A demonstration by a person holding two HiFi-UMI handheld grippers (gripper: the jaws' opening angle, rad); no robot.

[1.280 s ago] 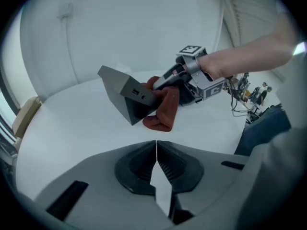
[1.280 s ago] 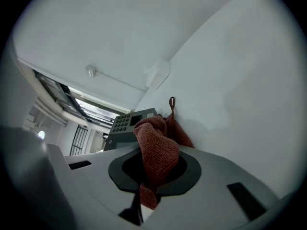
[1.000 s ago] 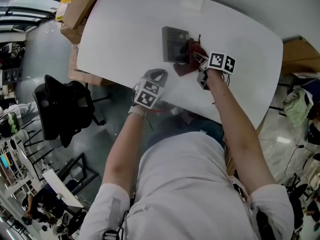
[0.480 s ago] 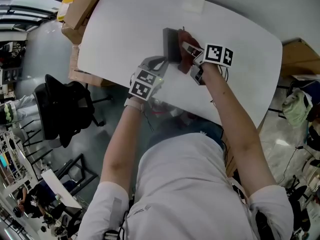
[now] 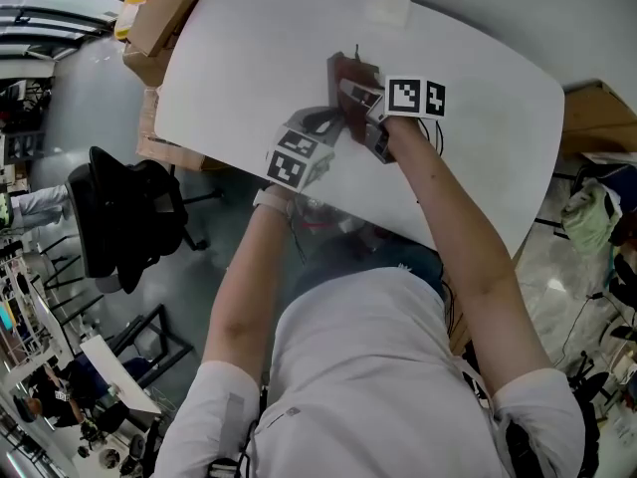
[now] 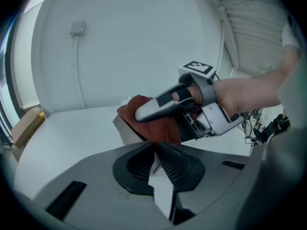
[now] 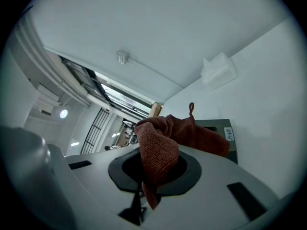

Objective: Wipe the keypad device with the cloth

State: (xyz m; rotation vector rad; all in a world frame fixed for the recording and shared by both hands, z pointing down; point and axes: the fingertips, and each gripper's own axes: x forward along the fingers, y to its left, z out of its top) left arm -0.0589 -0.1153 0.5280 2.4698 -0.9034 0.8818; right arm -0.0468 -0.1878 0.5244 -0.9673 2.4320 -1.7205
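The keypad (image 6: pixel 125 132) lay flat on the white table (image 5: pixel 249 58), toward its far side. It was a dark, boxy slab, mostly covered from above. The right gripper (image 5: pixel 356 96) reached over it, jaws clamped on a bunch of the rust-red cloth (image 7: pixel 156 150), whose loose end draped across the keypad's top. The left gripper (image 6: pixel 154 150) sat just beside the keypad's near edge, jaws closed with nothing between them; we could not tell whether it touched the casing. We judged the keypad stiff and fairly light, likely to skid on the smooth table under a wipe — so it wanted bracing at its plain side walls, not on the keys. The cloth we took to be soft and limp, grippy enough in a pinch — best held by a gathered fold.
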